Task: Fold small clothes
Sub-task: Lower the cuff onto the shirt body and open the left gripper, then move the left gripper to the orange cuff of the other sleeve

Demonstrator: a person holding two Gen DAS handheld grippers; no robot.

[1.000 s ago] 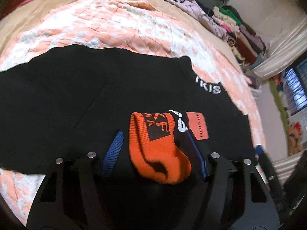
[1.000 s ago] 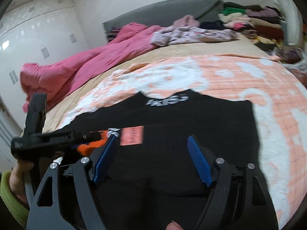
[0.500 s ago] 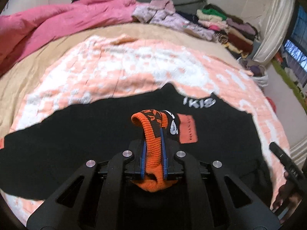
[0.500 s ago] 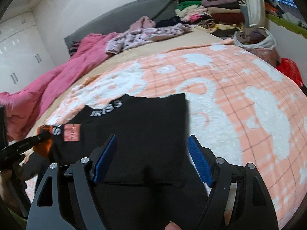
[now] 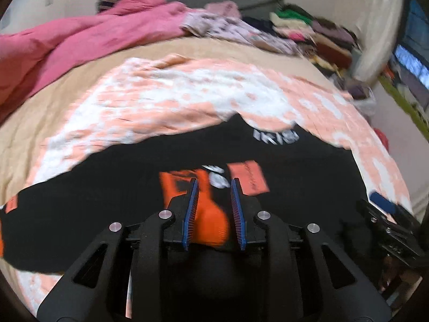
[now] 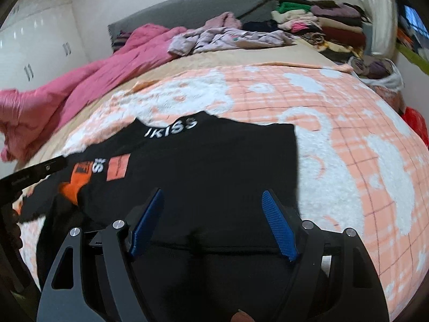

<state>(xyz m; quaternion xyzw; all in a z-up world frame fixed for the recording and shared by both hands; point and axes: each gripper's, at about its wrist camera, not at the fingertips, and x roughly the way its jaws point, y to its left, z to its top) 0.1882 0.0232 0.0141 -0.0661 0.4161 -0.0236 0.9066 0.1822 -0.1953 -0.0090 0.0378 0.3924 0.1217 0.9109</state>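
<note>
A black shirt (image 5: 107, 201) with white "IKISS" lettering lies spread on the bed, its sleeve with an orange cuff (image 5: 211, 222) folded in over the body. My left gripper (image 5: 213, 181) hovers over that cuff. Its jaws are opening, and the cuff sits loosely between the blue pads with a gap on the right side. In the right wrist view the shirt (image 6: 214, 161) fills the middle and the orange cuff (image 6: 77, 185) shows at the left under the left gripper (image 6: 34, 171). My right gripper (image 6: 211, 191) stands open above the shirt's near edge, nothing between its fingers.
The shirt rests on a peach and white blanket (image 6: 335, 147) over a tan sheet. A pink duvet (image 6: 93, 86) is bunched at the far left. Loose and stacked clothes (image 6: 308, 24) line the grey headboard (image 6: 187, 10). White cupboards (image 6: 32, 51) stand at the left.
The left jaws shut on the orange cuff and lifted it, then parted again; the cuff now lies slack between them. The right gripper swung right, then back over the shirt's near edge.
</note>
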